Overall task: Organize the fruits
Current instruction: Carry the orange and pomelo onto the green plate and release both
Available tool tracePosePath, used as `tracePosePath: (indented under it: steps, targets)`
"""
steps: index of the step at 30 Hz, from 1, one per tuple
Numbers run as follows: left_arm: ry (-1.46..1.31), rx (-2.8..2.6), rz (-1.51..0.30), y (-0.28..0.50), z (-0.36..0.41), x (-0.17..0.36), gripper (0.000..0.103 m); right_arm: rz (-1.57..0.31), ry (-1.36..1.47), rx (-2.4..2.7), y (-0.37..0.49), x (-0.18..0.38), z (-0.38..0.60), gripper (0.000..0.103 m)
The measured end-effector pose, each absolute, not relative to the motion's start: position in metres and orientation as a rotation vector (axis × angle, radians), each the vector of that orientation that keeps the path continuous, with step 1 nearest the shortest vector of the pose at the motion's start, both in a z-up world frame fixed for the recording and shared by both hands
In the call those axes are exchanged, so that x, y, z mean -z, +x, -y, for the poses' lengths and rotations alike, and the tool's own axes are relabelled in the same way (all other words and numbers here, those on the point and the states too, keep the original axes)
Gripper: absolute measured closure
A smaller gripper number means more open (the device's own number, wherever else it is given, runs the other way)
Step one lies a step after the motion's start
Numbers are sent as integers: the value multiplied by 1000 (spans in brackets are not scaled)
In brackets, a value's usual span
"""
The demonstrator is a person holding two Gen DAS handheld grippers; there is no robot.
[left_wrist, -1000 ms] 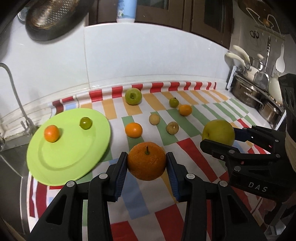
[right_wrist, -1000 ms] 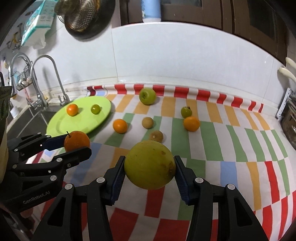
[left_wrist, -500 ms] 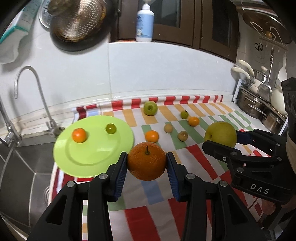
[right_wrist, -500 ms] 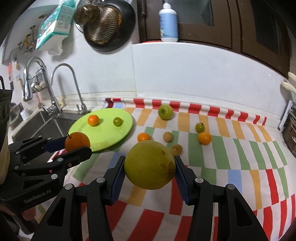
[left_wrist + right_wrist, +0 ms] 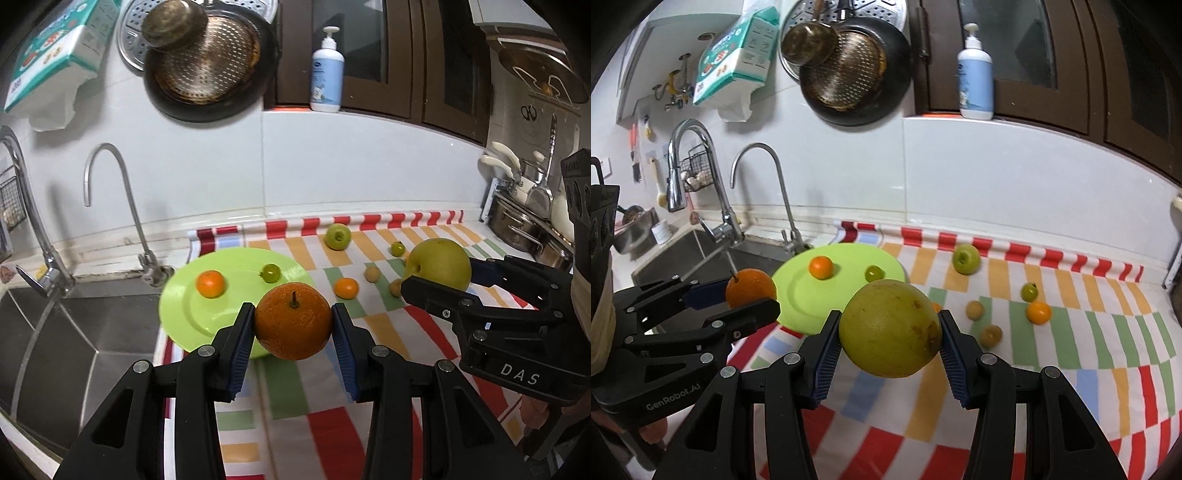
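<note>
My left wrist camera looks along its fingers toward the back wall, raised over the counter's left edge by the sink (image 5: 55, 325). My right wrist camera faces the same way from further right. Both share the green plate (image 5: 184, 295) (image 5: 798, 291), striped cloth (image 5: 388, 325) (image 5: 1089, 332) and each other's gripper.

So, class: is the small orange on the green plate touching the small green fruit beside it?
Apart. In the left wrist view, the small orange and the small green fruit lie on the green plate with bare plate plainly between them; the right wrist view shows that gap too.
</note>
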State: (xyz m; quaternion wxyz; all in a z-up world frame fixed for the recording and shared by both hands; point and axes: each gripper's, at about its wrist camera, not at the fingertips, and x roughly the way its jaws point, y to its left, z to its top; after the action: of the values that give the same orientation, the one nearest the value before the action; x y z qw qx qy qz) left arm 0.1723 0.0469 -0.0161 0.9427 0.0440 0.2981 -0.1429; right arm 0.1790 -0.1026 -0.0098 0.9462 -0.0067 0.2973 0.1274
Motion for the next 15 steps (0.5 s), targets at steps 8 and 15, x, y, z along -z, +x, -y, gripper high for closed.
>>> tracePosePath:
  steps: [8, 15]
  targets:
    - [83, 250, -589, 188, -71, 13, 62, -578, -33, -301, 199, 1, 76, 51]
    - [69, 221, -594, 213, -84, 19, 62, -580, -40, -337, 228, 1, 61, 51]
